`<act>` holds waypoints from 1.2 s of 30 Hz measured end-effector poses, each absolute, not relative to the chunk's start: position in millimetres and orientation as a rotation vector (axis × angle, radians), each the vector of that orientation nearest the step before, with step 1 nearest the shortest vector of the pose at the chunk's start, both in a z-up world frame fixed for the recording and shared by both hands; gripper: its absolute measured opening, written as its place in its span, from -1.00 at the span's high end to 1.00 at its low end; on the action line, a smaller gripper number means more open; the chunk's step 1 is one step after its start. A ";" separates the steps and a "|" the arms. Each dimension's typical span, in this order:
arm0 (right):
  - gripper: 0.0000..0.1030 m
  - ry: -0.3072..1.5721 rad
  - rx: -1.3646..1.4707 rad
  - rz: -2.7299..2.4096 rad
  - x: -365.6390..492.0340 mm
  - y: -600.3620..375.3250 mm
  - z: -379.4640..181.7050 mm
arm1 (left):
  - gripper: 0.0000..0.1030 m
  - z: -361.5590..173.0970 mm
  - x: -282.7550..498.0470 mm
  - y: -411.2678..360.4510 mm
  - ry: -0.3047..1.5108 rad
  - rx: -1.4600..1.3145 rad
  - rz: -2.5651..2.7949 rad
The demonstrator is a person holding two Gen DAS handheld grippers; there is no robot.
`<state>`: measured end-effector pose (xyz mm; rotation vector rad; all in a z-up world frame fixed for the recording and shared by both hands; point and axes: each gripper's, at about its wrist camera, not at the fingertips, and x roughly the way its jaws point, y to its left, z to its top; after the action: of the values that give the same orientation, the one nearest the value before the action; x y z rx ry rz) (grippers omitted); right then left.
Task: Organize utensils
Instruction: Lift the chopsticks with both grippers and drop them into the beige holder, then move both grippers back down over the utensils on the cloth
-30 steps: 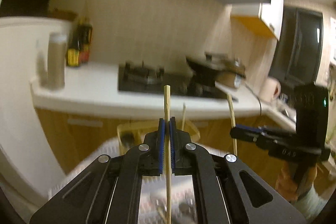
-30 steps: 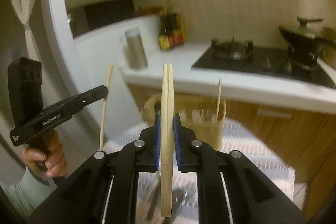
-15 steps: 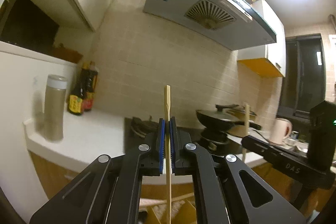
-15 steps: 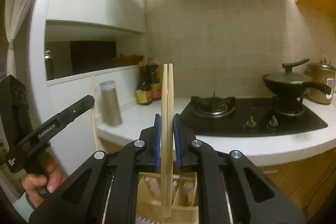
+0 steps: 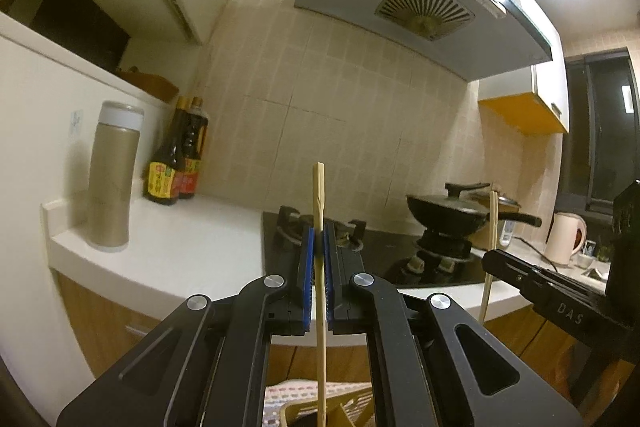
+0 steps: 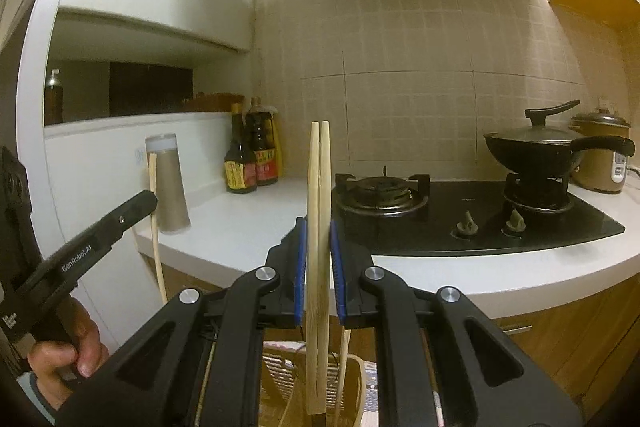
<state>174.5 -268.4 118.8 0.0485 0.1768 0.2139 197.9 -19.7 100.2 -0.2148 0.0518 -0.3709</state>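
Chopsticks (image 6: 319, 227), slim pale wood, perhaps bamboo.

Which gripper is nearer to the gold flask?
Left. The left gripper, holding one chopstick, is in front of the flask; the right gripper, holding two chopsticks, faces the stove.

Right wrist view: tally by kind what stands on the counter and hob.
Sauce bottles: 2
Flask: 1
Lidded pan: 1
Rice cooker: 1
Total: 5
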 end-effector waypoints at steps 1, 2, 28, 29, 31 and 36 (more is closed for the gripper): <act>0.81 0.175 0.042 0.212 174.2 -268.1 115.8 | 0.95 98.6 197.5 -20.2 0.051 -0.212 -0.372; 0.81 0.175 0.039 0.211 173.8 -267.5 113.3 | 0.95 97.0 197.0 -20.7 0.050 -0.206 -0.374; -0.12 0.357 0.007 0.202 89.0 -297.0 88.5 | 0.14 104.0 117.2 -2.1 0.159 -0.167 -0.470; -0.12 0.383 0.003 0.205 85.4 -296.8 88.1 | 0.14 106.3 111.1 -3.1 0.166 -0.160 -0.473; -0.12 0.423 0.002 0.210 79.1 -296.4 87.3 | 0.13 109.4 98.5 -5.7 0.179 -0.146 -0.483; -0.12 0.543 -0.039 0.219 64.2 -288.2 81.3 | 0.02 108.7 73.6 -14.2 0.231 -0.099 -0.499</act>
<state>64.2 -288.2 81.3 -0.0387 0.5431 0.2188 73.6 -14.2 108.7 -0.0986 0.2313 -0.4988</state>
